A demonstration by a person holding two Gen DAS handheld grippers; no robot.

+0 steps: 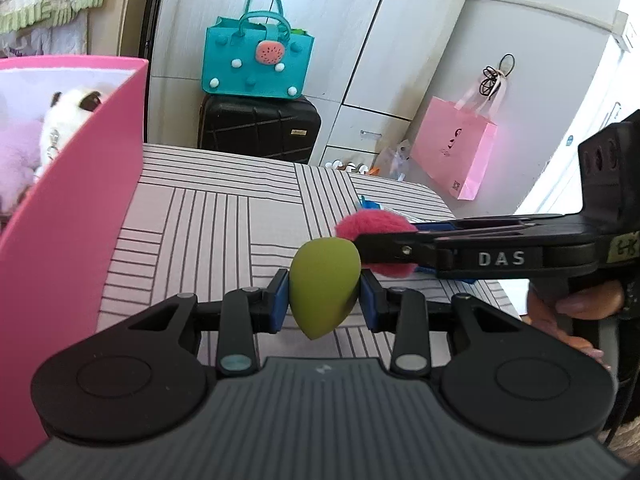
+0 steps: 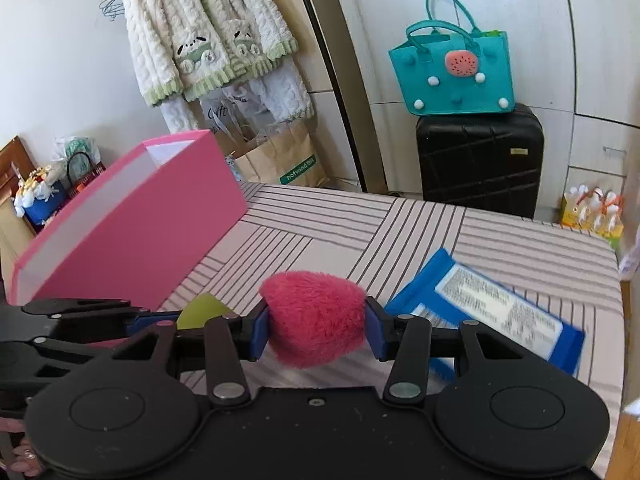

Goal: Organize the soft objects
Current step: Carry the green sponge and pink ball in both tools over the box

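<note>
My left gripper [image 1: 324, 294] is shut on a green egg-shaped sponge [image 1: 324, 284], held above the striped table [image 1: 208, 232]. My right gripper [image 2: 316, 326] is shut on a fuzzy pink puff [image 2: 316, 316], its blue pads pressing both sides. In the left wrist view the right gripper [image 1: 370, 246] reaches in from the right with the pink puff [image 1: 372, 224] just behind the sponge. The pink box [image 1: 72, 216] stands at the left, with a white plush [image 1: 76, 112] and a lilac fluffy toy [image 1: 18, 152] inside. In the right wrist view the pink box [image 2: 140, 228] is ahead on the left.
A blue packet [image 2: 496, 312] lies on the table at the right. Beyond the table stand a black suitcase [image 2: 480, 160] with a teal bag [image 2: 452, 72] on top, a pink paper bag [image 1: 456, 148], paper bags and a hanging fleece jacket [image 2: 200, 32].
</note>
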